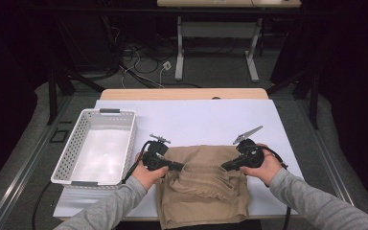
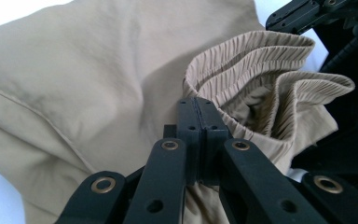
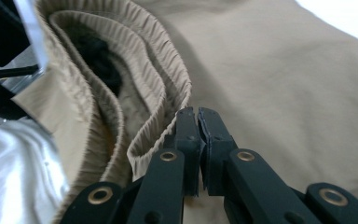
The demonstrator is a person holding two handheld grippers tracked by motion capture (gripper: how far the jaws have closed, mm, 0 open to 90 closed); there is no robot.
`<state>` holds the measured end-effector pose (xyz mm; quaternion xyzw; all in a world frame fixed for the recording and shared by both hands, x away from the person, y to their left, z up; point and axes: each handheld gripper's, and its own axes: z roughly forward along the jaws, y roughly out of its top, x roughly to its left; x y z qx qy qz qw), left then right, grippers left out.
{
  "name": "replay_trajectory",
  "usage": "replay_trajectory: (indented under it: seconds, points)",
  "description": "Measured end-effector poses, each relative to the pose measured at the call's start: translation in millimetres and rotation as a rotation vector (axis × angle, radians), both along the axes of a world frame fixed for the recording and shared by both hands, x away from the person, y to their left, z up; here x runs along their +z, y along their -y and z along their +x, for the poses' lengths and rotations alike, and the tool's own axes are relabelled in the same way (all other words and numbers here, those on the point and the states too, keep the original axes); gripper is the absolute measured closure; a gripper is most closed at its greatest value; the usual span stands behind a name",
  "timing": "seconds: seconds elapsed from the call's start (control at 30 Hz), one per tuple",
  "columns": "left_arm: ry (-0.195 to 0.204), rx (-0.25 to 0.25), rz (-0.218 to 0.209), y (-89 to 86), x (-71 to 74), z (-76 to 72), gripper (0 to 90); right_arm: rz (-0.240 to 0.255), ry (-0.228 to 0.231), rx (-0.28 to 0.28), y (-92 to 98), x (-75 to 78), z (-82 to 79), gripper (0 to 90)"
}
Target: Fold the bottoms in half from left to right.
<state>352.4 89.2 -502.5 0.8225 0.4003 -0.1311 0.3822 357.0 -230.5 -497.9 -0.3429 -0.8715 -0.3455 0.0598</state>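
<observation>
High view: tan garment lying at the near edge of the white surface, hem hanging over the front; left gripper and right gripper clamped on opposite ends of the gathered waistband, white basket just beside to the left. Likely trouble: unequal pull dragging the garment off the near edge, or folds slumping between the two holds. Hem cut off by the frame bottom; pads too small to read. Left gripper view: jaws pressed shut on the elastic edge, only a thin bite, so a tug could have slipped it free; number of layers caught impossible to tell. Right gripper view: jaws closed at the waistband's outer fold, cloth barely between the tips, grip possibly on one layer only; dark inside of the waist opening hard to make out.
</observation>
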Motion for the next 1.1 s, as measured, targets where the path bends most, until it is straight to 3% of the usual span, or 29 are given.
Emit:
replay_trajectory:
  seconds: [0.13,0.2,0.23,0.4,0.57,0.73,0.9,1.03,1.1]
  points:
    - [0.000,-0.008,-0.008,-1.6,2.1,-7.2,89.0,0.018,0.007,0.026,-1.7,5.8,-11.3,87.1]
    - [0.002,-0.012,-0.011,-2.2,2.3,-12.1,89.1,0.017,-0.014,0.032,-2.2,7.6,-14.7,87.1]
    - [-0.002,-0.023,-0.009,-2.9,2.6,-16.5,89.0,0.036,0.002,0.039,-3.8,7.0,-20.5,87.0]
    - [-0.012,-0.047,-0.021,-2.3,4.2,-28.6,89.2,0.019,-0.011,0.070,-5.4,9.3,-31.6,86.9]
    - [-0.005,-0.078,-0.004,-0.6,5.1,-38.3,89.2,0.010,-0.024,0.080,-6.3,7.4,-38.4,85.9]
    - [0.005,-0.082,-0.017,-0.9,7.2,-41.8,88.9,0.035,-0.016,0.093,-9.0,3.0,-44.6,85.5]
    - [0.015,-0.075,-0.040,1.9,8.5,-39.0,88.3,0.022,-0.060,0.117,-13.7,-6.5,-52.3,85.3]
    - [0.012,-0.101,-0.066,11.3,5.9,-42.4,88.4,0.005,-0.088,0.111,-12.9,-11.9,-57.0,84.8]
    - [-0.001,-0.113,-0.064,14.6,2.3,-46.7,88.4,0.051,-0.074,0.095,-12.4,-16.9,-58.4,84.4]
